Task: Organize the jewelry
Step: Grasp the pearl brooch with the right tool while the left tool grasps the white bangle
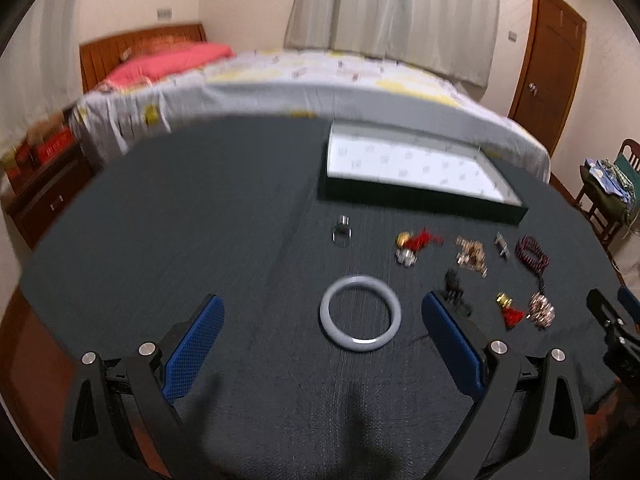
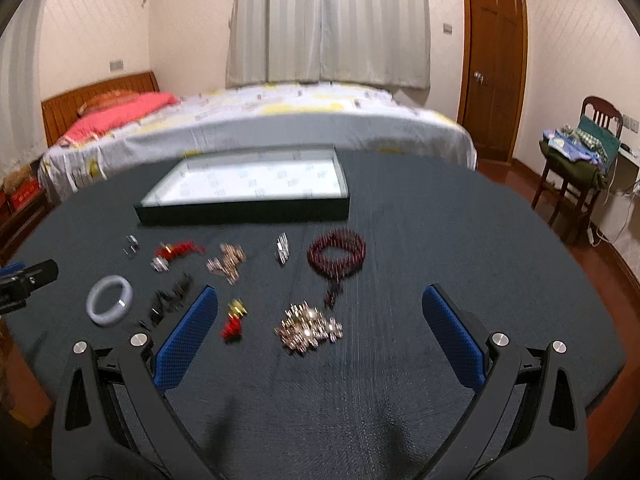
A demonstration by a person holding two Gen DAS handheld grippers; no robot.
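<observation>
Layout at the start of sorting. We hold the left gripper [image 1: 322, 322] low over the dark cloth-covered table [image 1: 200, 220], its blue textured pads [image 1: 196, 344] spread wide and empty, with the pale grey bangle [image 1: 360, 313] lying flat between them. We judge it is lined up this way so the jaws can close across the ring's rim. The right gripper [image 2: 320, 316] is likewise spread wide and carries nothing; it hangs above the gold-and-pearl cluster [image 2: 308, 328], with the small red tassel charm [image 2: 234, 320] just beside its left pad.

The jewelry lies loose in a rough band on the cloth, apart from the shallow black tray [image 2: 244, 213], which stands at the far side next to the bed [image 2: 280, 120]. The tray's white printed lining is bare, so we judge no piece has yet been sorted into it.

Materials: the bangle is smooth, rigid and glossy, probably stone or glass. The dark red bead bracelet [image 2: 337, 254] is a coiled string of small round beads with a hanging tail. A second red tassel [image 2: 180, 249] sits with a gold bead and a silver piece; motion blur hides finer detail. The small black pieces [image 2: 172, 300] and silver clips [image 2: 282, 251] are too blurred to name closely.
</observation>
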